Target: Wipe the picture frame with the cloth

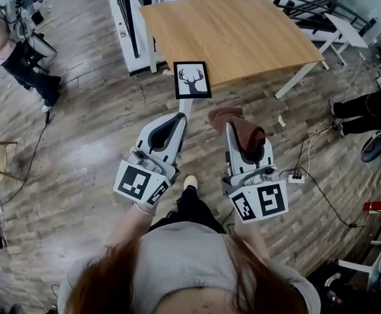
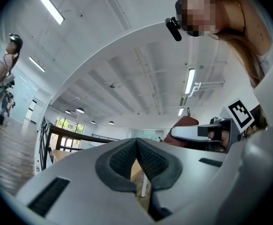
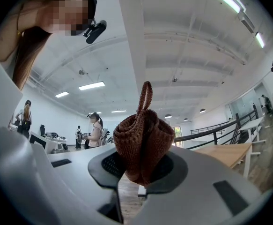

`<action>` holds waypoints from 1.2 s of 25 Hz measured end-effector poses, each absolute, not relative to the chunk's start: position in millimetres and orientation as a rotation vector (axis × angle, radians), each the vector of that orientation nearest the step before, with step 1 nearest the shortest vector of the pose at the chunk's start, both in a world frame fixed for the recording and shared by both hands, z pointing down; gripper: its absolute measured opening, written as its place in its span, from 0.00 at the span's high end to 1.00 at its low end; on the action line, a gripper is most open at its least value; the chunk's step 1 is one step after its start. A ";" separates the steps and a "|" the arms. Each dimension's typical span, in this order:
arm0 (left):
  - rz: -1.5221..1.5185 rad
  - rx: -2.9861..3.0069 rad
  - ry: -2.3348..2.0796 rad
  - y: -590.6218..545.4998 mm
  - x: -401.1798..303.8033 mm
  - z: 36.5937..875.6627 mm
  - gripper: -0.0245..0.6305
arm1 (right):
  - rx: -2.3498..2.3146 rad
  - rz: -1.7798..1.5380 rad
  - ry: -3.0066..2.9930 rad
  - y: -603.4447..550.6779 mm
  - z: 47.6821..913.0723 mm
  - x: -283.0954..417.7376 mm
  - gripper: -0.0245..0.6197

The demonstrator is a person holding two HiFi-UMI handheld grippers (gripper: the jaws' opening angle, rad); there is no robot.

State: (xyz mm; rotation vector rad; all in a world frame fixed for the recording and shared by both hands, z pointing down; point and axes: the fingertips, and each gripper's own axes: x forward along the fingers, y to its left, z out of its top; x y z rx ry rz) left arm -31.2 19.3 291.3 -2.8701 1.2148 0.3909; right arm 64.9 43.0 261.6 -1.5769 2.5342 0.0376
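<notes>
The picture frame (image 1: 192, 79), showing a black stag's head on white, sits at the near corner of the wooden table (image 1: 242, 31), just past the tip of the left gripper (image 1: 180, 116), whose 2 jaws are pressed together with nothing between them. The right gripper (image 1: 230, 128) is clamped on a bunched brown knitted cloth (image 1: 246, 135) with a small loop sticking up from it, and each gripper carries a cube of black-and-white square markers (image 1: 140, 182)

Wooden table (image 1: 242, 31), plank floor (image 1: 79, 149), power strip (image 1: 296, 178), bystander (image 1: 14, 57).
</notes>
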 end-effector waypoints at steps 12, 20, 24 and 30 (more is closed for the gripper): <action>0.443 -2.820 1.271 105.3 -74.9 276.0 0.95 | -1.558 0.080 2.592 134.9 257.5 18.6 0.81; 0.472 -2.796 1.269 127.7 -59.6 255.7 0.95 | -1.568 0.190 2.576 155.0 234.2 29.5 0.81; 0.463 -2.791 1.252 137.5 -50.4 252.5 0.95 | -1.558 0.209 2.549 163.7 228.4 38.1 0.81; 0.478 -2.783 1.251 145.7 -48.3 243.6 0.95 | -1.533 0.239 2.557 173.2 219.6 36.4 0.81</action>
